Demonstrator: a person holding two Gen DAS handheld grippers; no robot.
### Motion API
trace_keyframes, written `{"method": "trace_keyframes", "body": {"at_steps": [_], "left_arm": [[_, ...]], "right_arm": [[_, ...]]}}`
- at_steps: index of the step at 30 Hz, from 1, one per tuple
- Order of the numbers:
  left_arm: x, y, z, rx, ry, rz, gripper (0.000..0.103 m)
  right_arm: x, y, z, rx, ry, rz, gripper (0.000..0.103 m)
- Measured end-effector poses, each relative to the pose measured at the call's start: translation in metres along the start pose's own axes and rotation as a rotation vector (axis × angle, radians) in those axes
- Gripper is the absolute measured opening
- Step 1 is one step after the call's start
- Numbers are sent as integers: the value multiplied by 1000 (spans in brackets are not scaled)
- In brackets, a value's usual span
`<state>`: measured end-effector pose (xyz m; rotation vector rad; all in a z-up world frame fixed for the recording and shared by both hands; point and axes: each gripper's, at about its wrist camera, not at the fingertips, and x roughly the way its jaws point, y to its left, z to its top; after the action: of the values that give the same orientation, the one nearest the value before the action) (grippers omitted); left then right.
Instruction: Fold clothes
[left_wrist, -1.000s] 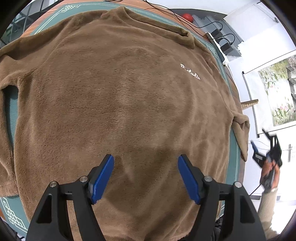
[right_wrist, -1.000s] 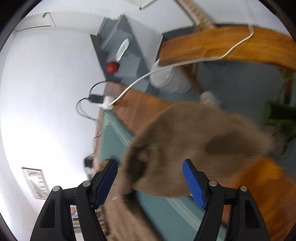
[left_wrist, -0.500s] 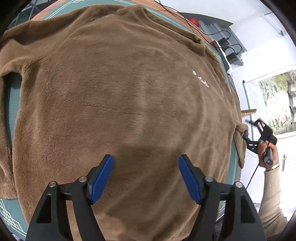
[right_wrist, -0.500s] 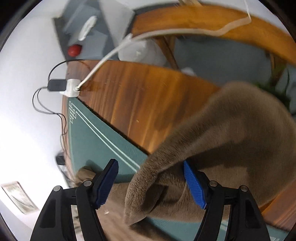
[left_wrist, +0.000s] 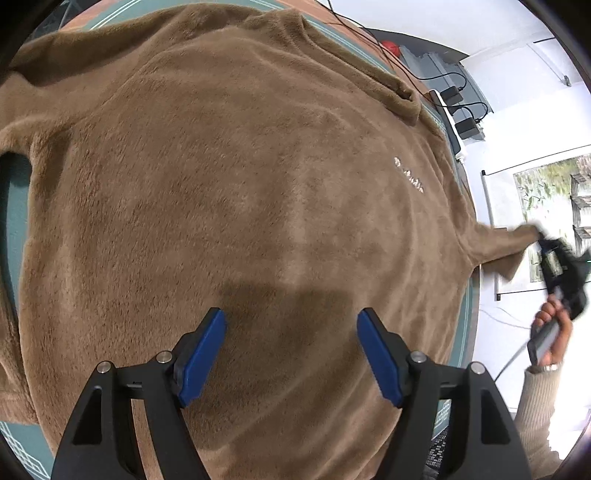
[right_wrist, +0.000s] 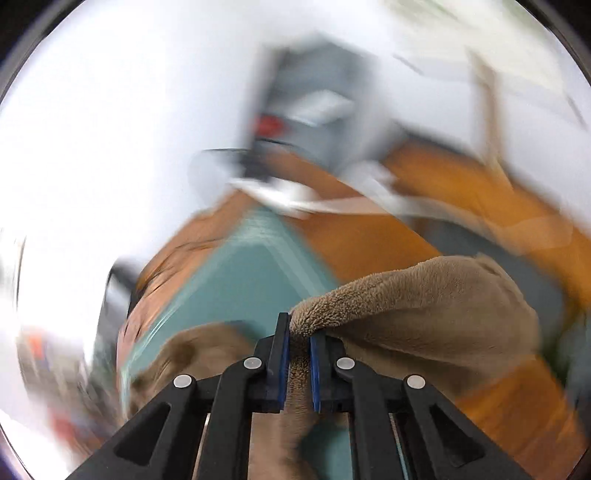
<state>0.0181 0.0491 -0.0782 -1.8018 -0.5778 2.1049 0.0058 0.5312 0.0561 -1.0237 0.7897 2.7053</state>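
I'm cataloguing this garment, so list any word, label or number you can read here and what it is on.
White embroidered script on the chest of the brown fleece sweater, at: too small and skewed to read.
No other text, label or number is legible in either view.

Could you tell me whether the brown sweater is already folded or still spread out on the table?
Mostly spread: the brown sweater lies flat, front up; only one sleeve is lifted, pinched in the right gripper.

white walls, landscape painting, wooden table
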Motion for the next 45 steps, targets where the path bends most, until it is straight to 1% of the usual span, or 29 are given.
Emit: {"method": "trace_keyframes", "body": {"at_steps": [1,3,4,6,7,9,11,12,14,15,16,17,18,19,21,23,27,30,33,35,36,39,40,41,42,43,44,45], "left_arm": [[-1,-3,2,7,-3,-2,77],[-5,-8,6,22,-12,-7,77],[-7,-11,7,31,-18,-10,77],[-11,-15,10,43,-31,-18,77],[-13,-19,12,49,-38,-21,77],[-16,-21,13,57,-46,-22,77],[-16,-19,14,56,-44,-18,77],[-16,-17,15,53,-42,-17,77],[-15,-13,17,42,-36,-20,77],[-15,-10,19,33,-35,-23,77],[-15,-6,22,21,-38,-21,77],[-15,-2,25,8,-42,-20,77],[-15,2,28,-4,-45,-18,77],[-16,6,32,-16,-49,-17,77],[-19,13,46,-48,-74,-27,77],[-19,19,65,-80,-95,-54,77],[-12,24,106,-130,-124,-126,77],[5,25,138,-130,-129,-140,77],[25,25,160,-112,-122,-103,77],[36,21,168,-94,-115,-89,77],[39,16,170,-66,-120,-82,77],[49,-7,175,63,-104,-35,77],[52,-15,176,101,-99,-9,72],[56,-22,176,140,-93,20,59],[60,-30,175,184,-87,66,53],[58,-30,175,186,-83,54,37],[56,-31,176,188,-80,42,23],[54,-31,176,190,-76,30,22]], "right_arm": [[-4,33,-6,-123,-14,47,10],[-6,90,-35,-326,42,176,10],[-4,110,-52,-401,82,230,10],[6,140,-95,-544,200,312,11],[15,149,-118,-608,259,324,11],[31,155,-150,-677,352,291,12],[47,146,-175,-695,440,240,16],[54,140,-182,-690,469,225,17],[63,129,-183,-656,499,202,17],[67,123,-183,-638,512,191,20],[66,119,-182,-622,512,180,25],[64,114,-181,-607,508,170,28],[60,111,-182,-598,497,161,34],[56,109,-182,-592,483,152,51],[48,105,-183,-580,456,135,78],[42,101,-183,-570,435,133,78],[38,98,-186,-545,438,146,78],[39,98,-191,-529,455,155,78],[33,93,-194,-506,469,161,78],[30,91,-196,-494,471,158,78],[29,89,-196,-489,470,155,78],[26,84,-195,-469,468,146,78],[27,83,-196,-462,470,142,78],[28,81,-196,-456,471,135,78],[29,80,-196,-452,473,128,78],[31,80,-196,-448,474,122,78],[32,80,-197,-446,474,117,78],[33,80,-196,-446,472,114,78]]}}
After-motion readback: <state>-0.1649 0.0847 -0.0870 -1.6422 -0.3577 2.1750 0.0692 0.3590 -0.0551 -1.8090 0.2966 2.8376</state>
